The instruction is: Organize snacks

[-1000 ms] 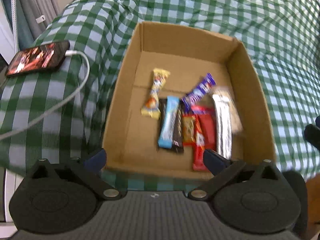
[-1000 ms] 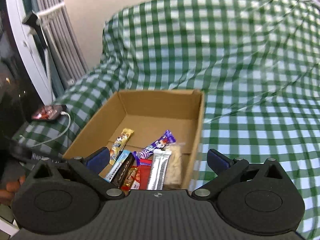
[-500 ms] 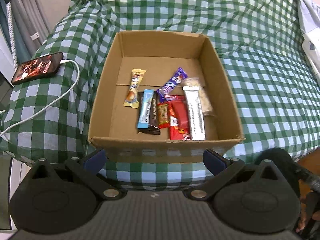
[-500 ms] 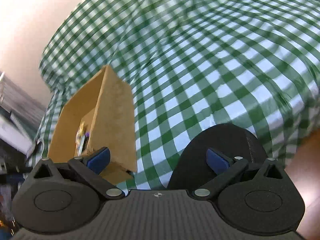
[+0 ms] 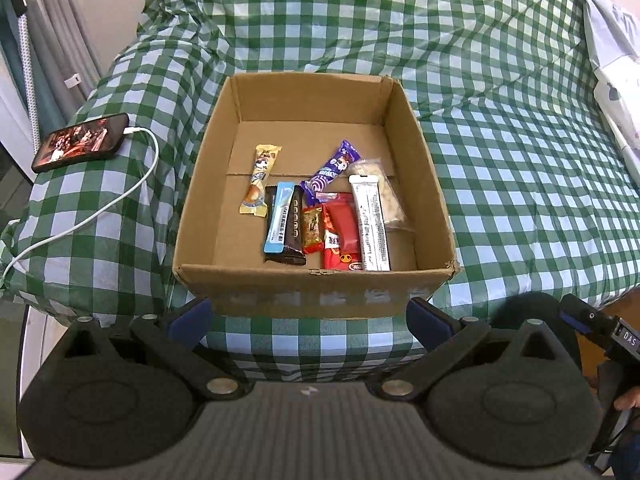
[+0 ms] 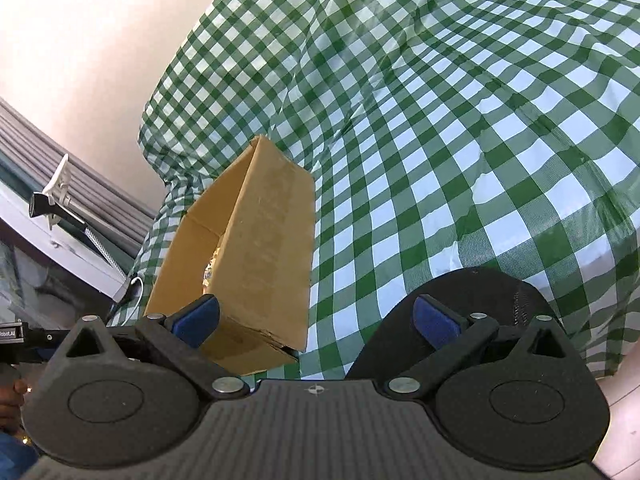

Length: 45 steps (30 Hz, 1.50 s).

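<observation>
Hovering just short of the cardboard box, the left gripper has its fingers spread wide and empty, apparently lined up to survey the snacks heaped toward the box's near right. The right gripper, likewise parted and holding nothing, sits low beside the box's right wall, where the contents are barely visible. A charging phone lies left on the checked cloth, clear of any reach.

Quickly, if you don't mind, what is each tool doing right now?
Left tool: open, holding nothing, in front of the cardboard box.
Right tool: open, holding nothing, beside the box.
</observation>
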Available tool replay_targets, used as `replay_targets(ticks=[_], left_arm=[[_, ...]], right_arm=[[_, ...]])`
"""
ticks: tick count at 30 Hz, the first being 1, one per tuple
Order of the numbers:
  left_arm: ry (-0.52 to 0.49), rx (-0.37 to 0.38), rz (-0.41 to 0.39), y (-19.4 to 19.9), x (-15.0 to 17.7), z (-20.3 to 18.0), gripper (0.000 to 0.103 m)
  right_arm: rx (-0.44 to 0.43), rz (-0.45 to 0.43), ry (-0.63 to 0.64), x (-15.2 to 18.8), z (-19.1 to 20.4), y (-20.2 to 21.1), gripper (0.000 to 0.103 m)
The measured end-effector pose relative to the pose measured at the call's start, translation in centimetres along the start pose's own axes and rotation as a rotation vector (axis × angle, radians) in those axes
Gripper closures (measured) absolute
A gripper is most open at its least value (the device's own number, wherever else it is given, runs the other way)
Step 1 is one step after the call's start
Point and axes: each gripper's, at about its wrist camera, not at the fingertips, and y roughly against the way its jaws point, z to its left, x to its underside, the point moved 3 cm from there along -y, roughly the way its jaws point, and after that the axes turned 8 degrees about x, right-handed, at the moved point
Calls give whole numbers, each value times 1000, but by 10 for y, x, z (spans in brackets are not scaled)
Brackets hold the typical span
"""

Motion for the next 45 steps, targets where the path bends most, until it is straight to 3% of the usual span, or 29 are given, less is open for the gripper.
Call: replay_targets(ticks=[3, 7, 9, 12, 14, 17, 24, 30, 37, 45], left_arm=[[-6, 2, -8, 4, 2, -1, 0], [-3, 13, -21, 9, 4, -2, 0], [0, 14, -28, 11, 5, -2, 0], [11, 18, -50, 18, 4, -1, 0], [17, 24, -62, 22, 4, -1, 0], [-1, 21, -91, 30, 3, -5, 0], [-74, -71, -165, 48, 7, -10, 0], [-53, -125, -174, 55, 16, 1, 0], [-26, -133, -176, 59, 22, 6, 0], [-23, -135, -151, 51, 23, 7, 0]], right_arm=[[-12, 1, -4, -1, -2, -1, 0], [-97, -1, -87, 4, -19, 7, 0], [-118, 46, -32, 5, -19, 10, 0], [-50, 48, -258, -2, -29, 23, 0], [46, 28, -293, -11, -23, 32, 0], [-24, -34, -291, -26, -1, 47, 0], [-113, -103, -9, -35, 113, 71, 0], [-97, -180, 282, -16, 200, 86, 0], [-24, -139, 418, 8, 233, 80, 0], [-4, -95, 441, 18, 239, 74, 0]])
